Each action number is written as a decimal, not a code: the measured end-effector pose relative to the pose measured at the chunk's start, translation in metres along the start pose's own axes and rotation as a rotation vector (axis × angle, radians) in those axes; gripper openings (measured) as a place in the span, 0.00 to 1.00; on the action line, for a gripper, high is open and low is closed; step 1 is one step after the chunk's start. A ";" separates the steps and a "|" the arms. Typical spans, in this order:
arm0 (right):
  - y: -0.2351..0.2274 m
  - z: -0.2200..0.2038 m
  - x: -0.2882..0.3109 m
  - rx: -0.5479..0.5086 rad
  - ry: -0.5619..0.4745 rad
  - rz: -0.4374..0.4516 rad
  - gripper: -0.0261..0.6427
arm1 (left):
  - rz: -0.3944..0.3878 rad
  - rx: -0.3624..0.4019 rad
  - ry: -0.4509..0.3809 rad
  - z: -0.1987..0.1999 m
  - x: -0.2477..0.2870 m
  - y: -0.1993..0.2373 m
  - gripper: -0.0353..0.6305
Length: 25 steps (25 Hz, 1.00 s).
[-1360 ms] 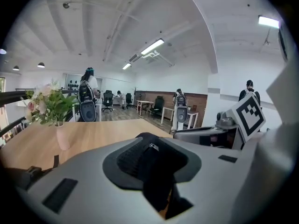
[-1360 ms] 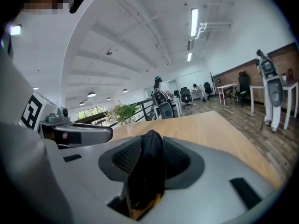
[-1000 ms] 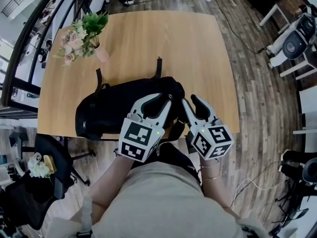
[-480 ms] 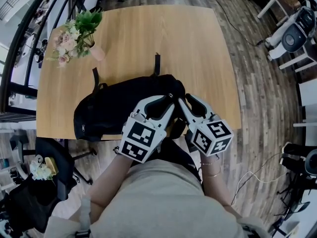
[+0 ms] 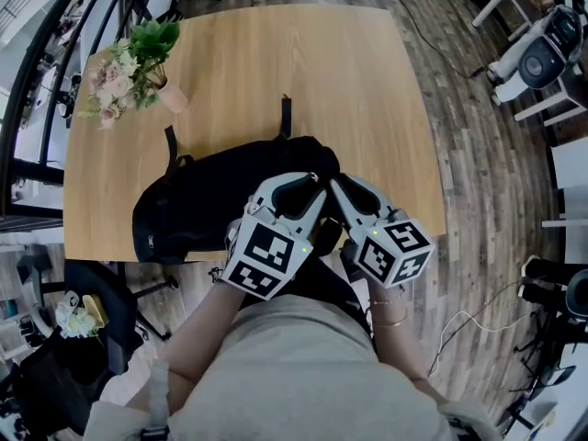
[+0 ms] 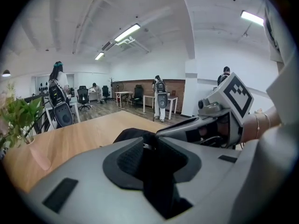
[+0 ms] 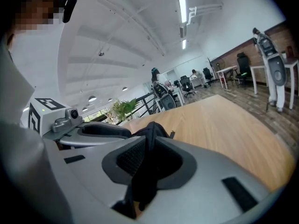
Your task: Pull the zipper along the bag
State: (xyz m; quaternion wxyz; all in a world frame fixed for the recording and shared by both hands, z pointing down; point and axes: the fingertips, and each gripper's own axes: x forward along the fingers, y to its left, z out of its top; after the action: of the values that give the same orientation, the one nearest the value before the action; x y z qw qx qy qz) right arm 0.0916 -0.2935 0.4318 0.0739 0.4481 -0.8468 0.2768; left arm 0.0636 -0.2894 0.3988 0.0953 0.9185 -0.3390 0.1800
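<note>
Head view: shows the black bag (image 5: 211,200) lying across the near half of the wooden table (image 5: 303,62), straps trailing toward the far side. Finds the left gripper (image 5: 310,180) and the right gripper (image 5: 336,184) tip to tip on the bag's right end, close in to the body, probably to brace one side of the zipper while drawing the other. Leaves the flower vase (image 5: 171,97) well apart at the far left corner, clear of the work.

Left gripper view: looks along jaws clenched on a fold of dark bag fabric, with a small metal piece (image 6: 147,146) right at the tips. Likely the zipper pull, though too small to confirm. Points shallowly downward, suiting a pull along the bag's top rather than a lift.

Right gripper view: catches jaws just closing, pinching a raised ridge of bag cloth that fills the gap. Seems meant as the anchor, keeping the cloth taut against the other hand's pull. No zipper travel evident; task judged barely begun.
</note>
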 end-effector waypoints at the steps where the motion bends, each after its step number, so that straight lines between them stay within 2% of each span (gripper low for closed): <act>1: -0.001 0.000 0.000 0.004 -0.001 0.000 0.15 | 0.001 0.015 0.005 -0.001 0.001 0.000 0.22; 11: -0.003 0.000 0.000 0.034 -0.003 0.007 0.15 | -0.044 0.063 0.088 -0.020 0.013 -0.005 0.23; 15: 0.000 0.000 0.000 0.035 -0.005 0.008 0.15 | -0.046 0.046 0.102 -0.025 0.017 -0.003 0.26; 25: 0.000 -0.001 -0.001 0.036 -0.011 0.013 0.15 | -0.012 -0.001 0.086 -0.029 0.019 0.002 0.24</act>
State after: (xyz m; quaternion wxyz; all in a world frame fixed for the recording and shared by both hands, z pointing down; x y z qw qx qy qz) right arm 0.0921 -0.2923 0.4325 0.0592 0.4454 -0.8450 0.2900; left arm 0.0681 -0.2934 0.4330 0.1112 0.9118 -0.3291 0.2189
